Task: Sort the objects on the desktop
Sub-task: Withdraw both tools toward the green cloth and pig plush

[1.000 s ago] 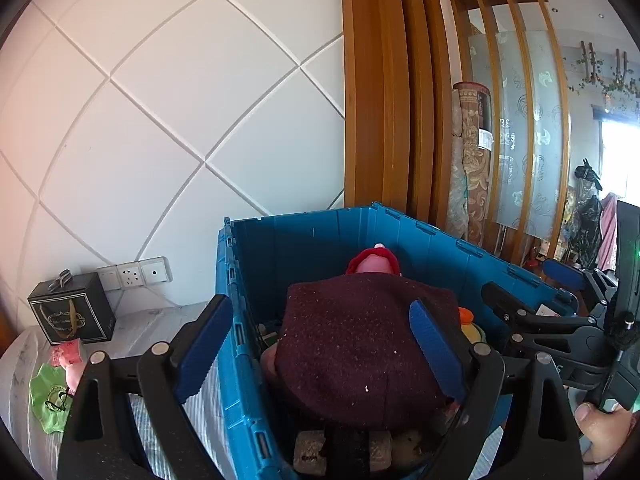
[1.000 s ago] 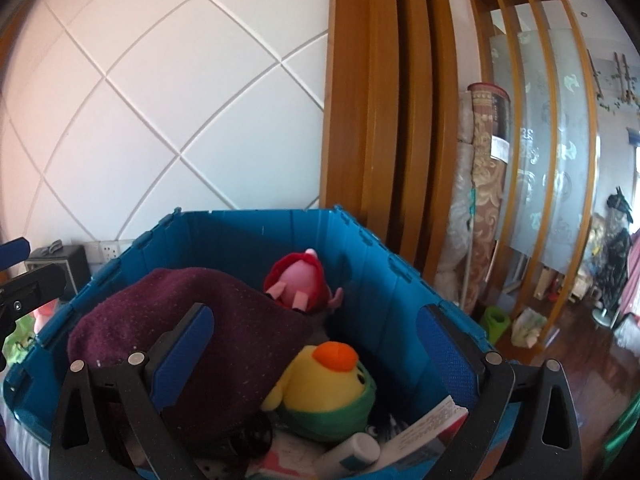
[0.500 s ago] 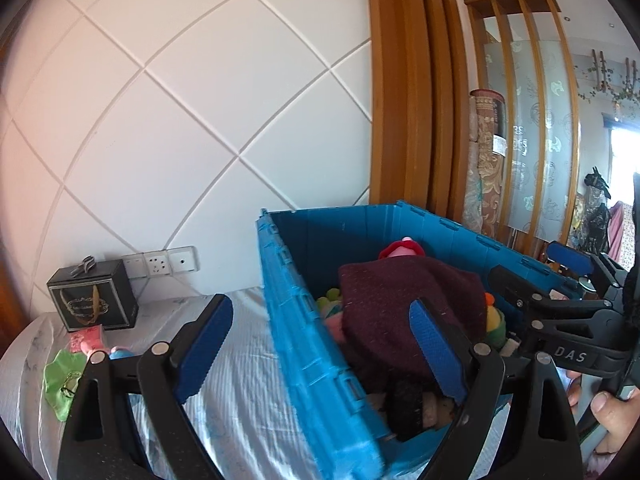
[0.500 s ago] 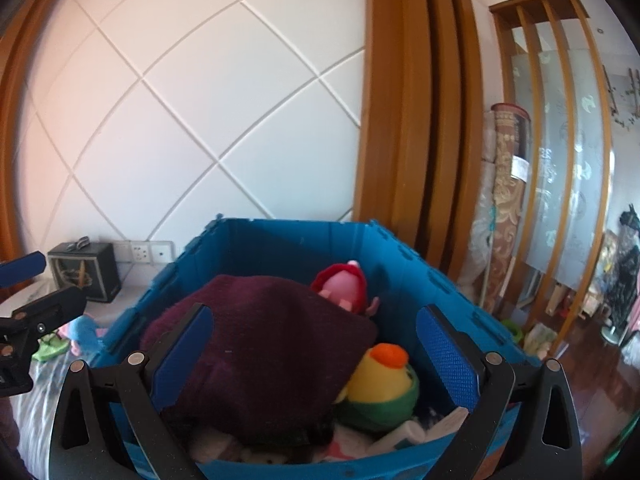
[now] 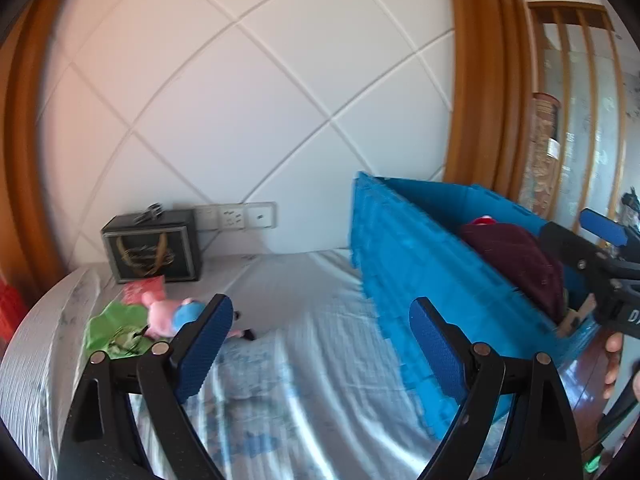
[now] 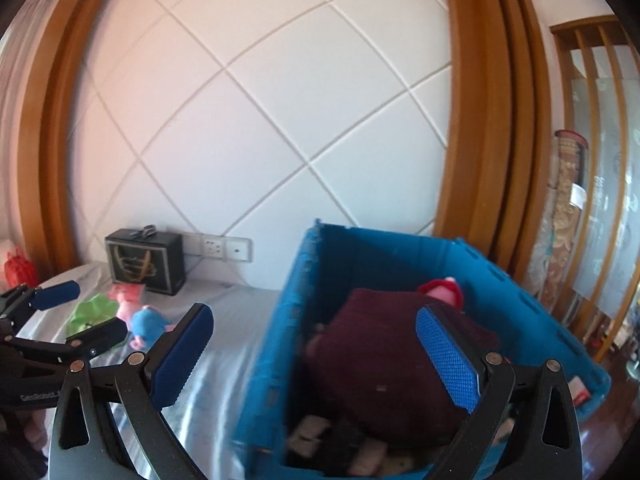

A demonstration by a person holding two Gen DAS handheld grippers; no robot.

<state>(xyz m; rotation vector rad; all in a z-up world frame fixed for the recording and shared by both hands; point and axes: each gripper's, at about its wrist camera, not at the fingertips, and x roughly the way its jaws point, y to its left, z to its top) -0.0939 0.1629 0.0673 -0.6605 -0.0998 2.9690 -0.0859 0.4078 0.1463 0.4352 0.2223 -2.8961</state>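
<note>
A blue plastic crate [image 5: 404, 248] [image 6: 272, 352] stands on the table at the right, filled with a dark maroon cloth [image 6: 384, 356] [image 5: 516, 252], a pink and red plush [image 6: 444, 292] and small items. My left gripper [image 5: 320, 344] is open and empty above the striped tablecloth, left of the crate. My right gripper [image 6: 316, 352] is open and empty over the crate's near left corner. A pink and blue pig plush [image 5: 172, 314] [image 6: 138, 318] lies on a green cloth [image 5: 116, 328] [image 6: 90, 312] at the left.
A black gift box [image 5: 154, 246] [image 6: 146, 260] stands at the back left by wall sockets [image 5: 240, 216]. A pink card [image 5: 144, 290] lies before it. A red object [image 6: 18, 272] is at the far left. Wooden posts [image 5: 476, 72] rise behind the crate.
Both grippers have pulled back and swung left, away from the crate's inside. The left one now faces the tablecloth and the pig plush. Both stay open and empty.
</note>
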